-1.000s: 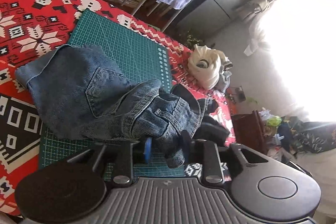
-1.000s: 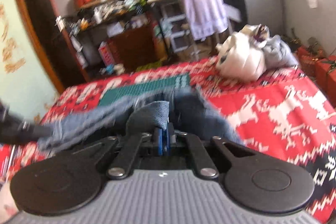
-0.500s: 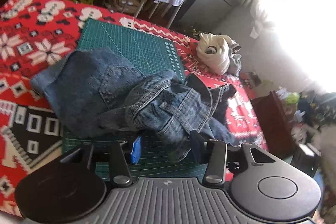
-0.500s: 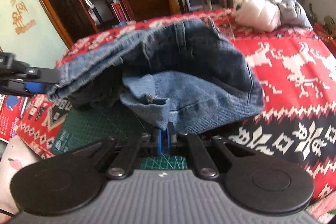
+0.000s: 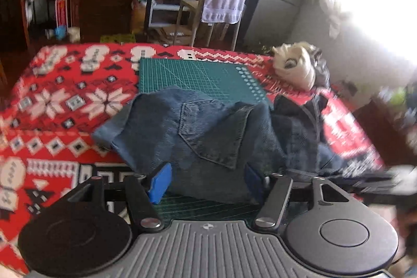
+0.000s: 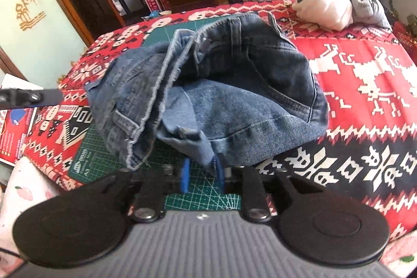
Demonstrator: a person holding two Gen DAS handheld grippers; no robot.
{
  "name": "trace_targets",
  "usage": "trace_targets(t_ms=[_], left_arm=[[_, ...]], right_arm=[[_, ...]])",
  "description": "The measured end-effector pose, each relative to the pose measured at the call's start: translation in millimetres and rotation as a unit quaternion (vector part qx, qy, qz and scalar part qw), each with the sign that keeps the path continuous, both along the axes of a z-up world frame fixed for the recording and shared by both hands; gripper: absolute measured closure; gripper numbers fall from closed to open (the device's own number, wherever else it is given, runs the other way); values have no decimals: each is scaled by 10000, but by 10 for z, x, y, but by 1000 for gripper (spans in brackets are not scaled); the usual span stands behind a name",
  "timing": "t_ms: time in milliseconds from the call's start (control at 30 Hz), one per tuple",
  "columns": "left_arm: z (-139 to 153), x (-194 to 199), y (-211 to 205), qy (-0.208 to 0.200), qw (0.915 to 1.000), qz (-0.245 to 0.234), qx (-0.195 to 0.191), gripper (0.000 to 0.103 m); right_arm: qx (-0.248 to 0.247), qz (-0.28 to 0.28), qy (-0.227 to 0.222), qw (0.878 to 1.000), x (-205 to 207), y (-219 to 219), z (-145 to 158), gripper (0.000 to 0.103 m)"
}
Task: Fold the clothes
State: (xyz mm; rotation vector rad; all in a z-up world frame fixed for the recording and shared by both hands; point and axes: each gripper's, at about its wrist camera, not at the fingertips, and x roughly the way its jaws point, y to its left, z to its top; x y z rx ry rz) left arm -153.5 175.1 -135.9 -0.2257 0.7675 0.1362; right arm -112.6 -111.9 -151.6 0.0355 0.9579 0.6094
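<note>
The jeans point(image 5: 208, 137) lie bunched on the green mat point(image 5: 198, 72), which sits on the red patterned cloth point(image 5: 65, 100); toward the mat's near edge they are doubled over, back pocket up in the left view, the waistband gaping open in the right view, one cuffed end hanging off the mat's left edge onto the cloth; the left gripper point(image 5: 206, 181) stands with its blue pads wide apart at the mat's near edge, the denim lying between them but not pinched; the right gripper point(image 6: 200, 173) has its pads a little apart, a flap of hem hanging down between them, and I see no clamp on it, so it looks loose or just let go; my judgement is that a fold is in hand, the cloth laid over itself but lumpy, which would fit either a fold just dropped or a bundle about to be taken up again; whichever it is, a tidy result calls for flat layers, edges squared to the mat and the open waistband closed down; as for containers, a pale cloth bag point(image 6: 323, 7) sits on the cloth beyond the mat's far right corner, slumped, its mouth showing something dark, and grey fabric lies beside it; what is inside I cannot tell.
</note>
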Motion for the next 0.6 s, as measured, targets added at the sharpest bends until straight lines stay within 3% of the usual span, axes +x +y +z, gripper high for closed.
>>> trace_targets(t_ms=[67, 267, 300, 367, 600], left_arm=[[-36, -1, -97, -87, 9993, -177, 304, 34], [-138, 73, -295, -310, 9956, -585, 661, 28], [-156, 92, -316, -346, 9945, -647, 747, 28], [-192, 128, -359, -419, 9919, -770, 919, 17], [-313, 303, -413, 27, 9871, -1219, 1034, 14]], right_arm=[[-72, 46, -91, 9999, -36, -13, 77, 73], [-101, 49, -387, 9992, -53, -89, 317, 54], [-136, 13, -461, 9988, -40, -94, 339, 47], [-247, -25, -587, 9980, -1, -84, 347, 37], [-857, 197, -846, 9925, 201, 148, 221, 10]])
